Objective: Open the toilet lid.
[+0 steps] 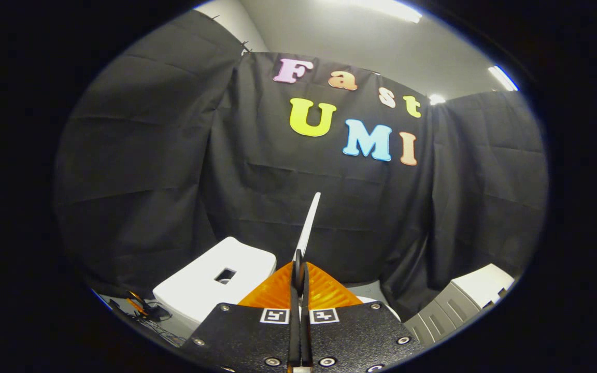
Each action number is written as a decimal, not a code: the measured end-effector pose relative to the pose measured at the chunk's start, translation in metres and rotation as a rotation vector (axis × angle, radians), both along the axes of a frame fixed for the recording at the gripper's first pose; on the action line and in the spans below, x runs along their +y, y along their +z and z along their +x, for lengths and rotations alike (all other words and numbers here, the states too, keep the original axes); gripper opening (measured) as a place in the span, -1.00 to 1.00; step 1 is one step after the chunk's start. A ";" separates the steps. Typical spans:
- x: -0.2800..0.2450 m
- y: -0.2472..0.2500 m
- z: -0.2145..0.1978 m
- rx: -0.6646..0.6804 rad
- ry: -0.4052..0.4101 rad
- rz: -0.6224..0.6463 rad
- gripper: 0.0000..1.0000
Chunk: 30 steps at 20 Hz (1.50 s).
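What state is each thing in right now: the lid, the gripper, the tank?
Toilet lid: raised, seen edge-on, rising from between the fingertips against the black cloth.
Gripper: shut on the toilet lid, both orange fingers pressed on its edge.
Toilet tank: white, its top cover on, just ahead of the fingers to one side.
Grey cabinet: looks shut, standing by the cloth wall.

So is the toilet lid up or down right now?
Up. The toilet lid stands on edge, rising past the tank, pinched between the tool fingers.
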State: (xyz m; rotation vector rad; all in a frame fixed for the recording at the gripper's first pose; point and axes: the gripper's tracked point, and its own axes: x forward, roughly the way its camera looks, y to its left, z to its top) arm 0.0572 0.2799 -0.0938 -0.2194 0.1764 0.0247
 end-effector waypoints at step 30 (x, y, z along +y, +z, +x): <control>0.111 -0.019 0.007 0.033 0.313 -0.021 -0.68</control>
